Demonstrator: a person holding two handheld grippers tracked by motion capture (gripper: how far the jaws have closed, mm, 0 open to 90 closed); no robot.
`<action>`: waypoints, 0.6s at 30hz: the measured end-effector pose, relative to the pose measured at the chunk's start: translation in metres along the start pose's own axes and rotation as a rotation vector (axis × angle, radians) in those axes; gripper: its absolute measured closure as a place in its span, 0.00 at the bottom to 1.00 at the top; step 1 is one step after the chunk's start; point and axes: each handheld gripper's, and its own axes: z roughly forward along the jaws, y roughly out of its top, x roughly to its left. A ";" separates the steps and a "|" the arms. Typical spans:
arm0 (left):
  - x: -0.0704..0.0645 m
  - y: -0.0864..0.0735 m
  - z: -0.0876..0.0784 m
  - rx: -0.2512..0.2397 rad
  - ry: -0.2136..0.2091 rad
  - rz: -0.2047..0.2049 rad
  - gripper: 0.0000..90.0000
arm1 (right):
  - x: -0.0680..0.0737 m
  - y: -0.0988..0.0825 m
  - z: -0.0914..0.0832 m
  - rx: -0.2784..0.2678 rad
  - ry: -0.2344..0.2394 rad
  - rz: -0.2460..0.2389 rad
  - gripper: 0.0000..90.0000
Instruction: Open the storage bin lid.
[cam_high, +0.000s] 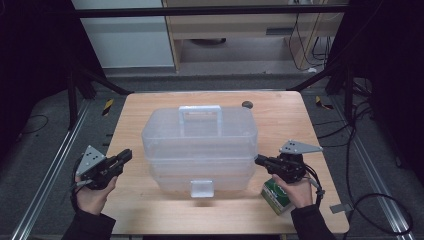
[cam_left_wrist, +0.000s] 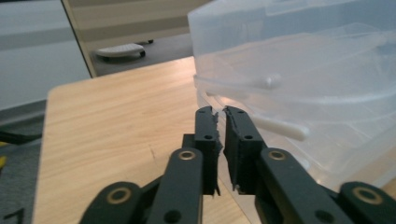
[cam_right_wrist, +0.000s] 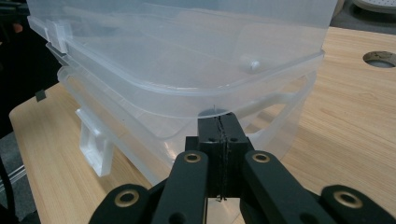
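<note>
A translucent plastic storage box (cam_high: 200, 142) with a lid and a top handle (cam_high: 200, 111) stands in the middle of the wooden table (cam_high: 135, 200). Its front latch (cam_high: 202, 188) hangs down. My left gripper (cam_high: 128, 154) lies on the table just left of the box (cam_left_wrist: 303, 70). Its jaws (cam_left_wrist: 221, 112) are nearly together, with only a thin slit and nothing between them. My right gripper (cam_high: 258, 160) is at the box's right side, its shut tip (cam_right_wrist: 218, 117) right at the lid's rim (cam_right_wrist: 261, 81), empty. The latch (cam_right_wrist: 93, 144) also appears in the right gripper view.
A small green and white carton (cam_high: 276, 196) lies on the table under my right hand. A round cable hole (cam_high: 246, 104) sits at the table's far edge behind the box. Cables trail on the floor to the right.
</note>
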 end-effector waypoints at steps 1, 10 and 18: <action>-0.001 -0.001 0.002 0.008 -0.015 -0.001 0.95 | 0.000 0.000 0.000 0.001 -0.001 0.000 1.00; -0.015 -0.008 0.015 0.043 -0.117 0.024 0.99 | 0.000 0.000 0.000 0.001 0.000 0.002 1.00; -0.021 -0.001 0.014 0.013 -0.170 0.010 0.99 | -0.001 0.000 0.001 0.000 0.003 0.008 1.00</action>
